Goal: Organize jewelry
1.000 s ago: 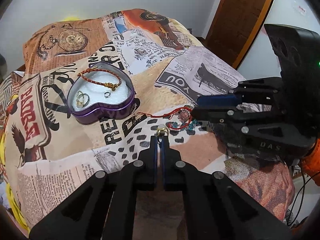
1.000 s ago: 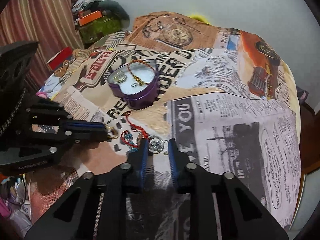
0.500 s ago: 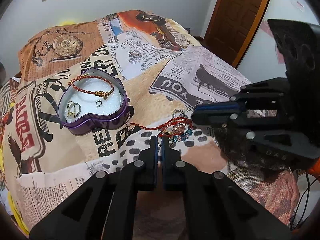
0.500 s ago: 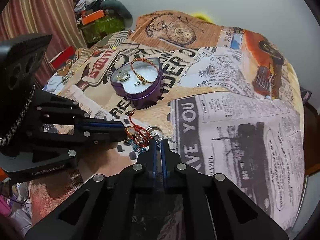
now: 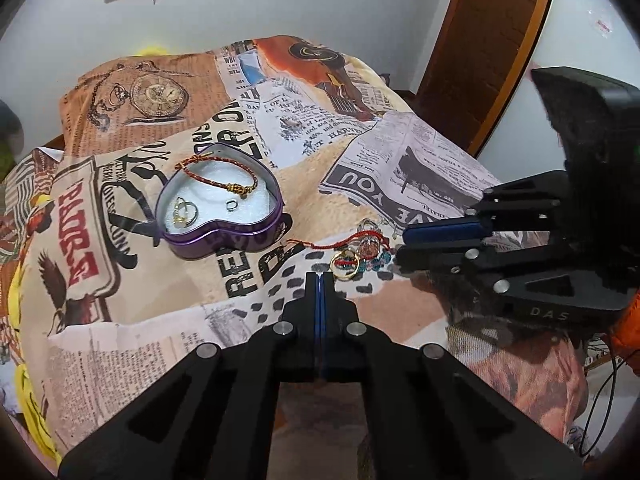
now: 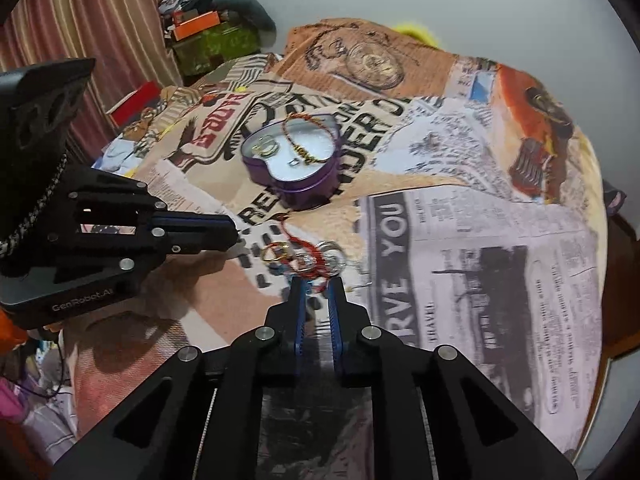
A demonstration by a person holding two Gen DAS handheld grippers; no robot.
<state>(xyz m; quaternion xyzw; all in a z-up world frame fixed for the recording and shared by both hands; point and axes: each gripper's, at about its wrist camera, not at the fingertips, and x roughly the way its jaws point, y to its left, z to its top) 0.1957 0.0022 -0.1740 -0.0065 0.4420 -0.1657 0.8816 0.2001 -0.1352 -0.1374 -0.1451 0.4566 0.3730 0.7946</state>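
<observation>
A purple heart-shaped tin [image 5: 224, 236] [image 6: 304, 184] sits on the newspaper-print cloth and holds a red braided bracelet [image 5: 216, 176] and small rings. A tangle of red string bracelet [image 5: 352, 242] [image 6: 308, 258], beads and a gold ring [image 5: 345, 265] [image 6: 274, 254] lies on the cloth in front of the tin. My left gripper [image 5: 319, 280] is shut and empty, just short of the gold ring. My right gripper [image 6: 318, 292] stands slightly open, its tips at the tangle with red string between them; it also shows in the left wrist view [image 5: 404, 246].
A wooden door [image 5: 488, 40] stands at the back right of the left wrist view. Striped curtains [image 6: 80, 20] and cluttered boxes [image 6: 208, 28] lie beyond the cloth's far left edge. The cloth drops off at its right edge [image 6: 600, 280].
The left gripper has let go of the gold ring, which now lies on the tangle, and has drawn back shut. The right gripper has gone from shut to slightly open at the tangle.
</observation>
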